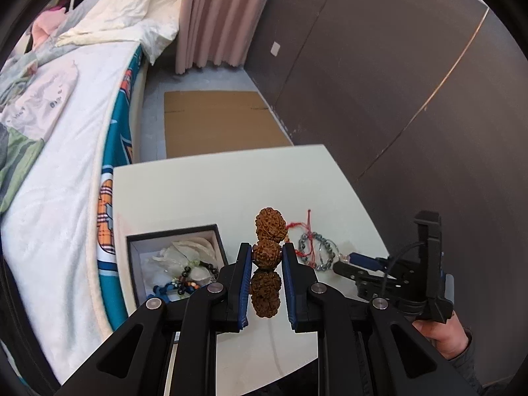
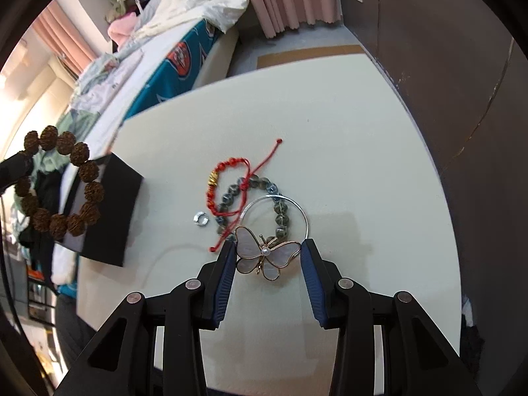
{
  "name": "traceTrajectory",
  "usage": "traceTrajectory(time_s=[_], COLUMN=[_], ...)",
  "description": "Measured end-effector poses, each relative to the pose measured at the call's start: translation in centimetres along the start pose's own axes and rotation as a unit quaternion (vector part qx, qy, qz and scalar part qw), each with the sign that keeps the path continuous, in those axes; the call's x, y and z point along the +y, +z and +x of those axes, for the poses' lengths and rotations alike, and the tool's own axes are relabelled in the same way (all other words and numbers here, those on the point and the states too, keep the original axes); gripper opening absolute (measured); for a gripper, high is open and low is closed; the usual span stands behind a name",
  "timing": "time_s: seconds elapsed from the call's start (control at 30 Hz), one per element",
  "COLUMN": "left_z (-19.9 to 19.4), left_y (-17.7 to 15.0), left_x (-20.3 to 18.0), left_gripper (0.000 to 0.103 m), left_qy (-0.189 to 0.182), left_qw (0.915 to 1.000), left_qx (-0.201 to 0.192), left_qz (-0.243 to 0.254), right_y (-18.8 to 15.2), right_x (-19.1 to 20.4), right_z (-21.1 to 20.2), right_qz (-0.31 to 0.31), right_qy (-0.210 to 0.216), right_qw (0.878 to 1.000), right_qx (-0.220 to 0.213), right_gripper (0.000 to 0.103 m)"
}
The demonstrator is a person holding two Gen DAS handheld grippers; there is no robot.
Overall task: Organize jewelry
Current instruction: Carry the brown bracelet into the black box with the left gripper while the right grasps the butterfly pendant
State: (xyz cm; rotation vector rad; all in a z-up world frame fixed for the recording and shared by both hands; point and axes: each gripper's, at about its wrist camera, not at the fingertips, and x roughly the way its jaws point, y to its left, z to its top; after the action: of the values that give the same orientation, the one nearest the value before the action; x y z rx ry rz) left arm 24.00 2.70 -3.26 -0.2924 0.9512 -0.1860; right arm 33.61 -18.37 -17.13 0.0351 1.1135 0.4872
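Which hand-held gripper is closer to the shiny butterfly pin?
Right. The right hand-held gripper has its open fingers on either side of the pearly gold-rimmed butterfly brooch. The left hand-held gripper is off by the black box, clamping a brown bumpy-bead bracelet.

Left wrist view: lower beads of the brown seed bracelet (image 1: 266, 264) are hidden between the finger pads (image 1: 242, 283); its loop is seen edge-on. Box (image 1: 175, 257) near corner, at 7 o'clock, is covered by the linkage. Box contents tangled, individual pieces not separable. Right gripper (image 1: 358, 264) tips are too small to tell their gap. Right wrist view: box (image 2: 109, 211) is blurred, its interior unseen; the grey bead bracelet (image 2: 250, 204) is partly covered by the butterfly brooch (image 2: 267, 257).
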Motion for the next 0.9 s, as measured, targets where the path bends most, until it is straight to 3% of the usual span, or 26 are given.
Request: traceTrajectory(time_s=[0.43,0.7,0.9], left_z=[-2.9,0.9,3.6], left_y=[0.0,-0.8,-0.9], left_x=[3.3,4.5,6.3], left_gripper=[0.019,0.019,0.022], left_qy=[0.035,0.025,0.026], left_qw=[0.9988,0.9991,0.9953], left_qx=[-0.029,0.008,0.053], left_qz=[-0.019,-0.034,-0.076], right_y=[2.1,2.0,2.0], right_x=[3.9,5.1,4.6], right_z=[-3.4,-3.9,-4.4], right_qz=[-0.012,-0.026,-0.019], right_qy=[0.037,0.032,0.016], right_qw=[0.998,0.998,0.999], right_qx=[-0.042,-0.042,-0.041], right_gripper=[0.041,0.041,0.041])
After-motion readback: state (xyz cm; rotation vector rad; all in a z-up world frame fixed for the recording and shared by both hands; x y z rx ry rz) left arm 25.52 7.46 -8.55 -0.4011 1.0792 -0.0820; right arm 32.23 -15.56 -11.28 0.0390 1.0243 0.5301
